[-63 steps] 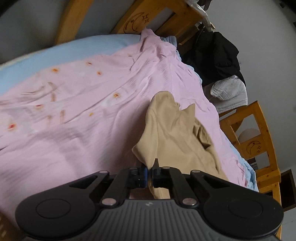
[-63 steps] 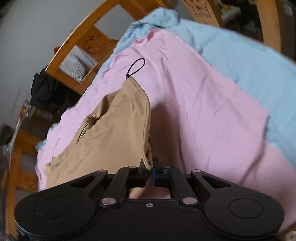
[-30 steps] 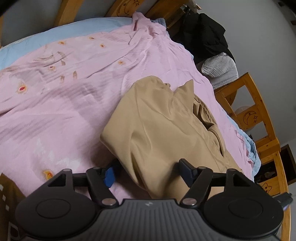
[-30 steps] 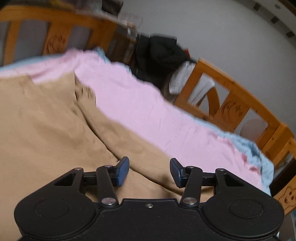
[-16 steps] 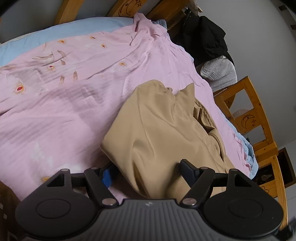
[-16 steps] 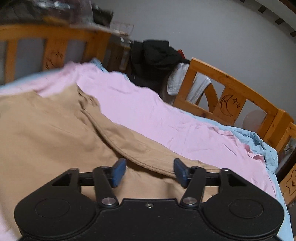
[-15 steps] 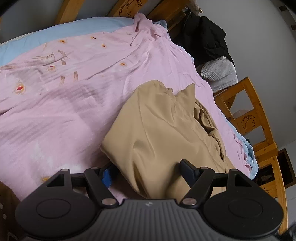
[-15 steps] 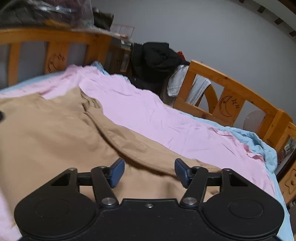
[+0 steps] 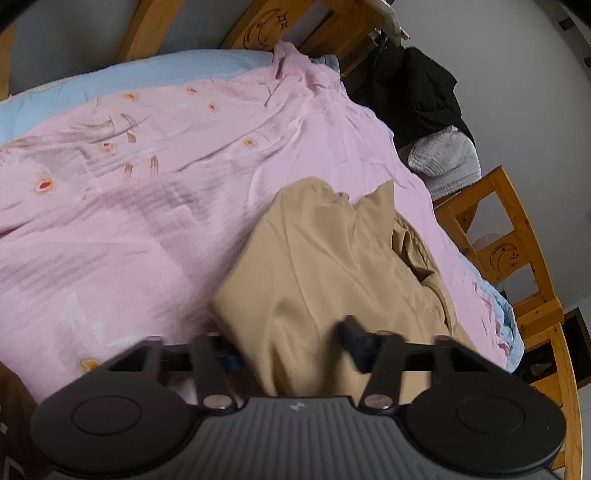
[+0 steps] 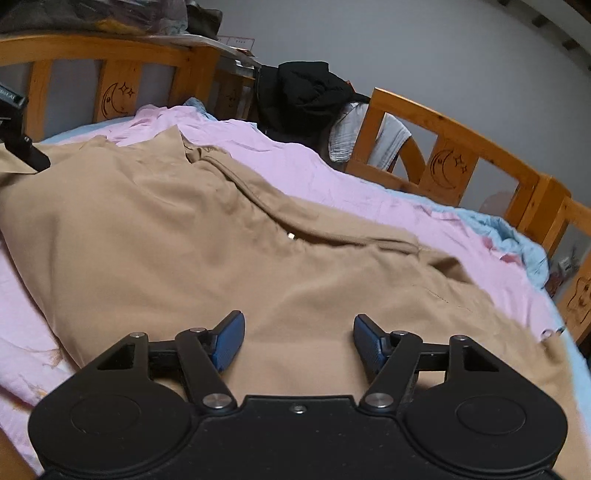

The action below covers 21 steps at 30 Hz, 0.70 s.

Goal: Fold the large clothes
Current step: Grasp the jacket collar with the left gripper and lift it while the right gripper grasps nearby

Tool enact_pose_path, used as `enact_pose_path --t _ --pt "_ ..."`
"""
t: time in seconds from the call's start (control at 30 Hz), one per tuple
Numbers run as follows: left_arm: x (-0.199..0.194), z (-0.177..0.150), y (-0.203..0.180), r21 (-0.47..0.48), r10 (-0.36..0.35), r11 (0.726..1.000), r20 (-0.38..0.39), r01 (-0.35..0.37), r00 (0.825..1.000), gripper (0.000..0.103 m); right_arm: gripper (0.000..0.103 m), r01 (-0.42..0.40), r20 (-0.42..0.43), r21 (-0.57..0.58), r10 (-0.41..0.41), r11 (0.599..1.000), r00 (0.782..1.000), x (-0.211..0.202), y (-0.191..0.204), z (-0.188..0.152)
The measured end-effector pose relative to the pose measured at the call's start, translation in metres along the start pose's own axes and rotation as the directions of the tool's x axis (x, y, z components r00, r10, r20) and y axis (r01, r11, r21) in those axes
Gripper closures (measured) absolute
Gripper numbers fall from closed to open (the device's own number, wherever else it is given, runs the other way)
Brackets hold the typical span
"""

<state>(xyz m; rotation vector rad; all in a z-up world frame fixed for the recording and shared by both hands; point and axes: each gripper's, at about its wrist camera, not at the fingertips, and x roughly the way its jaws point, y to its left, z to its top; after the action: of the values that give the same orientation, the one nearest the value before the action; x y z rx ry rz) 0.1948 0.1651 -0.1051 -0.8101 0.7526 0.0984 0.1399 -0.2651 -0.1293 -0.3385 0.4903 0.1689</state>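
Observation:
A tan garment [image 9: 332, 269] lies folded over on the pink sheet [image 9: 147, 192]; it also fills the right wrist view [image 10: 184, 236], with a zip line and a small metal snap showing. My left gripper [image 9: 291, 347] is open, its jaws either side of the garment's near edge, the left finger partly hidden under the cloth. My right gripper [image 10: 298, 341] is open and empty, just above the garment's flat near part. The left gripper's finger shows at the far left of the right wrist view [image 10: 26, 151].
A wooden bed frame with moon carvings [image 10: 447, 166] rings the mattress. Black clothing [image 10: 303, 96] and a grey-white cloth [image 10: 347, 136] hang over the rail. A blue sheet [image 9: 147, 74] lies under the pink one. Clutter sits on the headboard [image 10: 110, 14].
Both grippers let go of the garment, which now lies on the bed. Over the last half second the right gripper moved back over the garment and the left gripper shifted slightly.

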Motion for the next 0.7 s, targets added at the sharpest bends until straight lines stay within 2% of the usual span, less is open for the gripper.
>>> enact_pose_path --t 0.03,0.13,0.2,0.27,0.33,0.37,0.47,0.53,0.6,0.7 --pt "-0.002 0.001 -0.001 -0.004 -0.001 1.000 0.012 0.001 1.000 0.077 0.035 -0.004 0.000 0.003 0.004 1.000 1.000 0.001 0.000 -0.001" --pt "-0.015 0.001 -0.011 0.034 -0.001 0.999 0.048 0.000 0.999 0.097 0.035 -0.011 -0.006 0.005 0.011 1.000 1.000 0.001 -0.002 0.001" --pt "-0.028 0.001 -0.028 0.095 -0.043 0.995 0.076 0.036 0.996 0.098 0.035 -0.019 -0.012 0.006 0.019 1.000 1.000 0.001 -0.004 0.002" --pt "-0.041 0.000 -0.056 0.220 -0.103 0.972 0.099 0.079 0.990 0.099 0.035 -0.035 -0.025 0.024 0.036 0.999 0.999 0.001 -0.008 0.003" --pt "-0.051 -0.001 -0.091 0.368 -0.176 0.921 0.096 0.130 0.980 0.100 0.035 -0.068 -0.042 0.062 0.071 0.996 0.997 0.005 -0.016 0.004" --pt "-0.054 -0.002 -0.105 0.418 -0.202 0.896 0.086 0.149 0.976 0.100 0.035 -0.090 -0.052 0.084 0.094 0.992 0.994 0.007 -0.021 0.004" --pt "-0.063 -0.005 -0.153 0.566 -0.277 0.798 0.040 0.206 0.960 0.100 0.035 -0.157 -0.067 0.130 0.167 0.979 0.984 0.011 -0.037 0.007" --pt "-0.065 -0.008 -0.179 0.634 -0.300 0.737 -0.002 0.233 0.954 0.100 0.038 -0.191 -0.068 0.188 0.207 0.963 0.976 0.008 -0.051 0.011" --pt "-0.064 -0.017 -0.209 0.712 -0.308 0.653 -0.061 0.258 0.949 0.100 0.040 -0.202 -0.057 0.286 0.227 0.937 0.972 0.000 -0.070 0.016" --pt "-0.058 -0.034 -0.250 0.800 -0.290 0.525 -0.151 0.289 0.945 0.100 0.040 -0.205 -0.013 0.467 0.238 0.860 0.971 -0.019 -0.111 0.019"
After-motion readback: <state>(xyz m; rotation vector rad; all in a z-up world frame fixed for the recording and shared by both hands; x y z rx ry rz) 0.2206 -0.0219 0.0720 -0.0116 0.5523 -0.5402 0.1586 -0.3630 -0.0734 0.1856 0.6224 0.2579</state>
